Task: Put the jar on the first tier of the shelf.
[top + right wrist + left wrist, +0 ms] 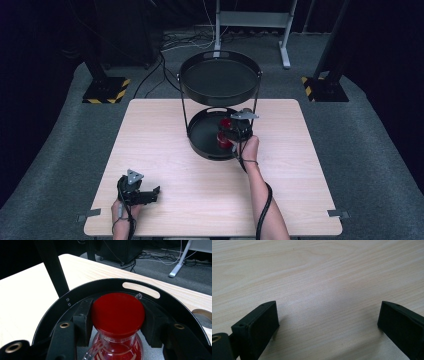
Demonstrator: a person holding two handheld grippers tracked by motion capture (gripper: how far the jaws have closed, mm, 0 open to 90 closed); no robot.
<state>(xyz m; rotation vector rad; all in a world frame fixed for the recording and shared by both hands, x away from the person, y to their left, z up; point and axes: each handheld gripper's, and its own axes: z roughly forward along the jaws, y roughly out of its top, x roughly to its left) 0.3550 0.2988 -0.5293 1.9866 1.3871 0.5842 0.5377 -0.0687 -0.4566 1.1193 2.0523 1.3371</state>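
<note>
A pale wooden worktop point(210, 185) stands on grey carpet in a dark room, and on its far half I see a black two-tier stand whose upper tray point(220, 79) looks bare from here. In the lower tray point(175, 307) stands a clear glass jug with a red lid point(117, 313), and my right gripper point(231, 135) has its jaws clamped on either side of that lid. My left gripper point(148, 196) rests near the front left of the worktop, jaws wide apart over bare wood.
</note>
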